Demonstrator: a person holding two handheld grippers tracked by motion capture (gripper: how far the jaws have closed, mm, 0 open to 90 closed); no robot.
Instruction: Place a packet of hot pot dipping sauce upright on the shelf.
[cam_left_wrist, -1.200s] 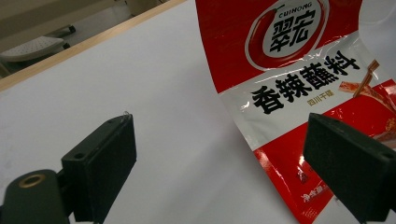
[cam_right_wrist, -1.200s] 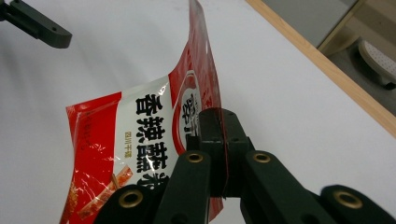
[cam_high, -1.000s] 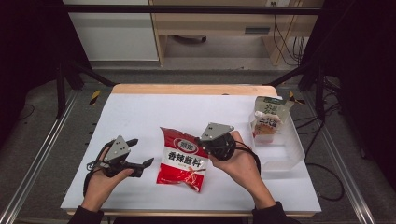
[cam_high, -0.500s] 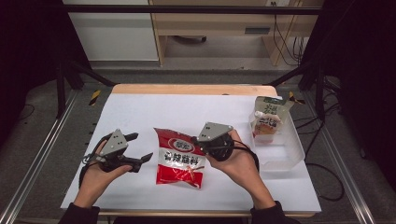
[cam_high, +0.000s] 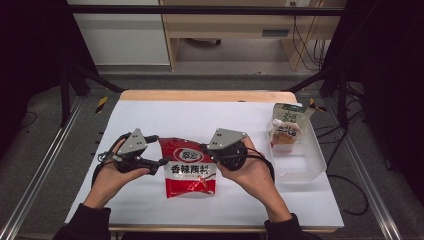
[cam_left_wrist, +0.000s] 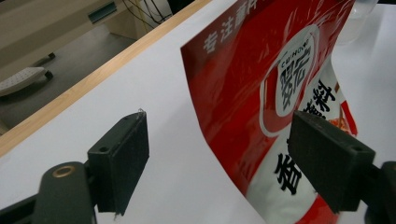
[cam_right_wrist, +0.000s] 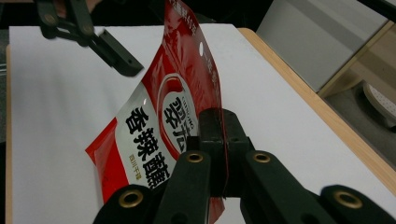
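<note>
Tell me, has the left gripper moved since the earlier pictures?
Yes. The left gripper has slid away from the table's near edge, toward the red pouch, its fingers closing somewhat but still open.

High overhead, 2 close gripper views (shared pouch (cam_high: 190, 167))

white table (cam_high: 150, 200), clear bin (cam_high: 307, 167), carton (cam_high: 289, 116)

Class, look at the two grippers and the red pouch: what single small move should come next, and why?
Probably bring the left gripper in over the pouch's free edge and close. The right gripper is shut on the red pouch, lifting one side off the table. The left jaws, just closing, are still open with the edge between them, unpinched.
</note>
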